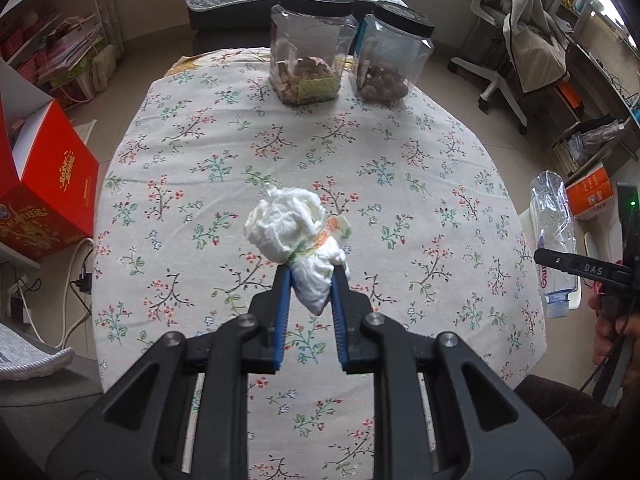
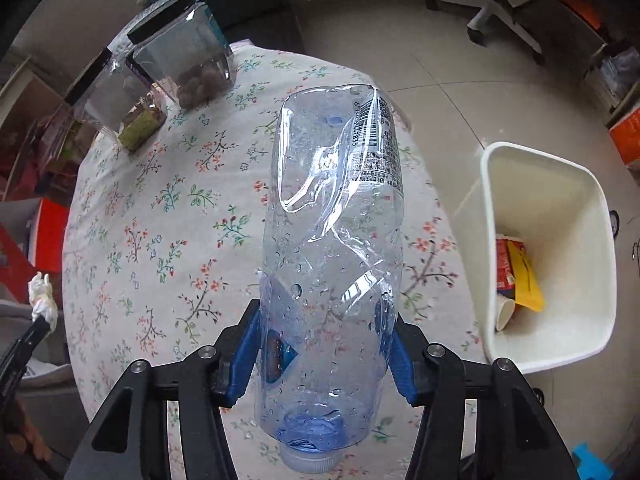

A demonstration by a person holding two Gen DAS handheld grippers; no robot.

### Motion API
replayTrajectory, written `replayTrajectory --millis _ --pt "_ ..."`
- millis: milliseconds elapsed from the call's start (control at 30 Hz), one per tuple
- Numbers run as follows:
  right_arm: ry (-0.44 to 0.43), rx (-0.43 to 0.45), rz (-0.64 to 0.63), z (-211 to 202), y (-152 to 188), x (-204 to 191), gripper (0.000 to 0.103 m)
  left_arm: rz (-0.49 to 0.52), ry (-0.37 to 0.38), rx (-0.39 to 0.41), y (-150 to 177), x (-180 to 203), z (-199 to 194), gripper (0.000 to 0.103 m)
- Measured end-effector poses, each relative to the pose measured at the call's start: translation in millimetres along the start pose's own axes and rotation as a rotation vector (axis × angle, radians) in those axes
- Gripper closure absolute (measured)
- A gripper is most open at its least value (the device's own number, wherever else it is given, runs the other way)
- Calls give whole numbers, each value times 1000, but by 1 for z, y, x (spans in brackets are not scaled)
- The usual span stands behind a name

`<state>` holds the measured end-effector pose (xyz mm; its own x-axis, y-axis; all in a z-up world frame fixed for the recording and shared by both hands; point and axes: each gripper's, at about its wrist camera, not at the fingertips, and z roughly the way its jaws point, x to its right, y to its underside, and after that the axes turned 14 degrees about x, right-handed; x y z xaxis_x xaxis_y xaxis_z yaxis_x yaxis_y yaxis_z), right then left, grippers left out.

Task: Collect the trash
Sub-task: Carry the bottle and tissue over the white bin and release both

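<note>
1. Keep left gripper (image 1: 311, 270) clamped on tissue (image 1: 298, 230), held above the table (image 1: 440, 184).
2. Keep right gripper (image 2: 325, 338) clamped on bottle (image 2: 334, 216), cap end toward the camera.
3. Carry bottle right, over bin (image 2: 486, 200) beside the table.
4. Centre above the opening; avoid the rim.
5. Release only over the trash already inside.
6. Follow with tissue.

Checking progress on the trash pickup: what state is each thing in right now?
Left hand-held gripper: shut on crumpled tissue.
Right hand-held gripper: shut on plastic bottle.
Plastic bottle: crushed, capped, droplets inside.
Two jars: upright, lidded, part full.
Bin: open, some trash inside.
</note>
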<state>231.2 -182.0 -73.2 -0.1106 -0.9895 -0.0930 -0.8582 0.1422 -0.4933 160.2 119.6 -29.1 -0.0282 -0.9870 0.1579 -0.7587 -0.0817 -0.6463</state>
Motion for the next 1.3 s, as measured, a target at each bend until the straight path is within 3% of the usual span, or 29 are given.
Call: replayTrajectory --millis 300,467,767,1100,1300 --pt "55 72 54 -49 12 89 45 36 78 -49 12 59 14 82" --pt "76 54 145 -58 17 138 45 77 123 -64 16 101 21 82" --pt "89 56 190 -74 28 188 45 184 201 -84 25 189 40 82" --pt "144 42 220 -83 48 248 45 271 370 -62 42 301 57 81" --pt "154 54 244 -89 52 272 45 299 420 -39 50 341 76 81"
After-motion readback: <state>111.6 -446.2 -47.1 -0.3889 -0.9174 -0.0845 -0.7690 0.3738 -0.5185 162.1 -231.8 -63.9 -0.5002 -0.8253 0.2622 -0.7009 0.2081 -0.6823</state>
